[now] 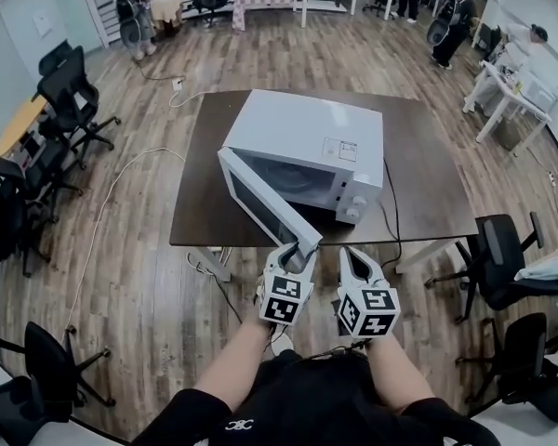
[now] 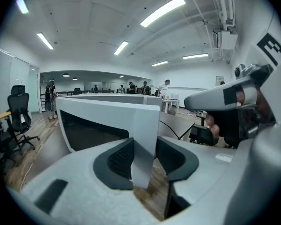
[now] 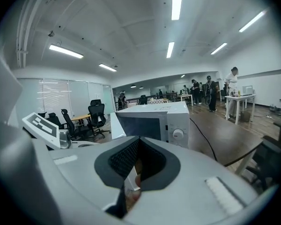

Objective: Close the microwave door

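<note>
A white microwave [image 1: 307,142] stands on a dark table [image 1: 428,175], its door [image 1: 260,203] swung open toward me. My left gripper [image 1: 298,249] is at the door's free end. In the left gripper view the door's edge [image 2: 145,125] fills the gap between the jaws, and both pads lie against it. My right gripper [image 1: 358,258] hangs just right of the left one, in front of the table edge and touching nothing. Its pads are close together with nothing between them. The right gripper view shows the microwave's front [image 3: 154,121] beyond the jaws.
Black office chairs [image 1: 65,100] stand to the left and more chairs [image 1: 502,258] to the right of the table. A white cable [image 1: 112,193] trails over the wooden floor. A white table [image 1: 502,100] and people are farther back.
</note>
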Action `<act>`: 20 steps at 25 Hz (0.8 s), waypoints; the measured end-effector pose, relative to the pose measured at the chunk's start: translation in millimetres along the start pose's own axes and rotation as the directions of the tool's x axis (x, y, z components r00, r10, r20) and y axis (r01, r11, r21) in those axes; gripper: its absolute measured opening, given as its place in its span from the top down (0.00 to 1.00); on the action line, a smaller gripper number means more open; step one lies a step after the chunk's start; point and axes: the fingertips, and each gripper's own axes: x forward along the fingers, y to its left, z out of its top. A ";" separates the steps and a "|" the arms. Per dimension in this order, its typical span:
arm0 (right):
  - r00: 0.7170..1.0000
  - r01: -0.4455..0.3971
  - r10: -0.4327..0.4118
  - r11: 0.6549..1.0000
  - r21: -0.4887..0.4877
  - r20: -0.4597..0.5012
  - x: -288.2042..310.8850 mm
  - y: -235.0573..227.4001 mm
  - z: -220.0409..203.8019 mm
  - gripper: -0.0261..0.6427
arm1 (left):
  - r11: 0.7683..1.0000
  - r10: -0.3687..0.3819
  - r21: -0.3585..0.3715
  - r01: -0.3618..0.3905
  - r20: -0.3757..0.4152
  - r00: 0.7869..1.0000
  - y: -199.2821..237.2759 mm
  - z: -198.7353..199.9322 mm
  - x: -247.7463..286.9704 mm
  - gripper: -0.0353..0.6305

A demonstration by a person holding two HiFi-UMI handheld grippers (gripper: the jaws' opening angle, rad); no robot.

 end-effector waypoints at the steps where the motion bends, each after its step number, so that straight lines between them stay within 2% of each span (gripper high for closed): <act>1: 1.000 0.009 -0.009 1.000 0.006 0.001 2.0 -1.9 -0.4 0.95 | 1.000 0.002 -0.002 -0.002 0.004 1.000 -0.6 2.3 3.4 0.71; 10: 0.997 0.067 -0.068 0.996 0.053 0.019 14.1 -33.6 6.1 0.95 | 0.999 0.023 -0.035 -0.024 -0.008 1.000 -5.2 16.8 31.3 0.71; 20: 0.998 0.038 -0.040 0.998 0.045 0.042 24.6 -77.7 22.7 0.95 | 0.990 0.119 -0.074 -0.121 -0.040 0.992 -9.1 31.7 71.4 0.71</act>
